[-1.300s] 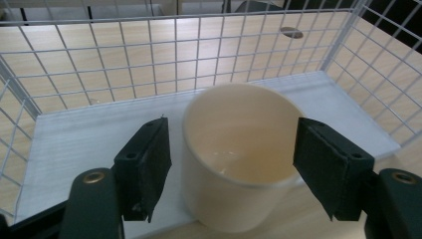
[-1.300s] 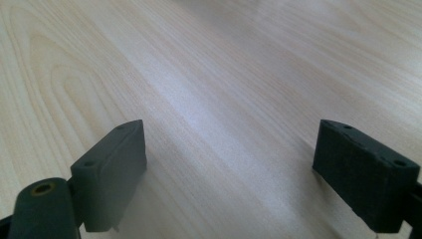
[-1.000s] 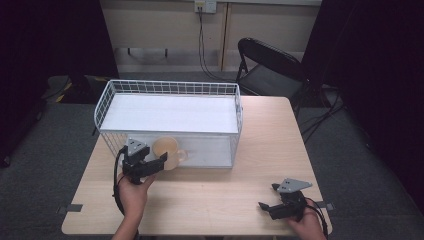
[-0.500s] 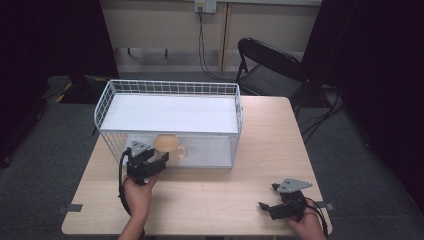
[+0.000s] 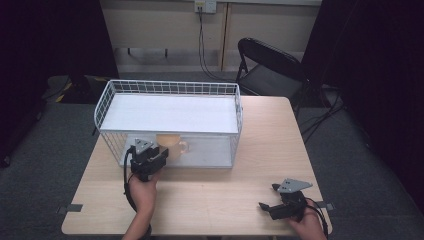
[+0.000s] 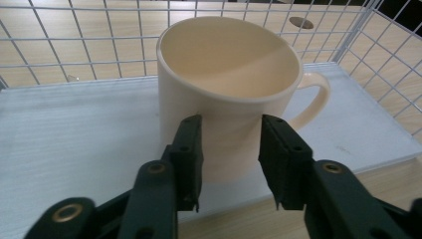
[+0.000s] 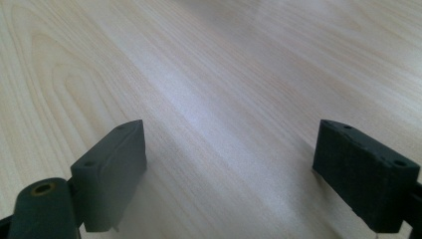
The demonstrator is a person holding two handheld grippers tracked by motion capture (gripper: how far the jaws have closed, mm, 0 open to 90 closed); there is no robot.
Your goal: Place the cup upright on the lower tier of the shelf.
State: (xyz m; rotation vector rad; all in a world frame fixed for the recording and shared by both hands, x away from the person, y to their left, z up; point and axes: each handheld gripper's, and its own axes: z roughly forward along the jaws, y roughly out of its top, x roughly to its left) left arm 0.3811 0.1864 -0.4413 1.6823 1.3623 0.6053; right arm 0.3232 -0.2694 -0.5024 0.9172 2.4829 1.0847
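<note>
Cream-coloured ceramic sits right ahead of me: a mug (image 6: 226, 94) standing upright on the white board that floors the wire basket (image 5: 107, 102). From the high view the mug (image 5: 169, 142) is at the near edge of that basket, toward its left end, just behind the front wire wall, with the basket itself on the wooden table (image 5: 260, 165).

My left hand-held gripper (image 6: 229, 154) reaches at the mug from the near side. Its jaws have just been closing, and in the left gripper view they stand narrow, partly drawn in, in front of the mug's lower wall. I judge they do not grip it yet: the mug's body is wider than the gap between them, and no pad presses on a rim or on the handle (image 6: 313, 99).

My right hand-held gripper (image 7: 231, 169) rests low at the near right corner of the table, well apart from the basket, its jaws spread wide with nothing but bare wood between them.

So, as I judge it, the approach is made and the grasp is not yet finished. Taking hold of the mug and moving it is all left to do.

The mug's long axis runs straight up, mouth open to the ceiling. Its handle points to my right along the basket's front, a little away from me.
</note>
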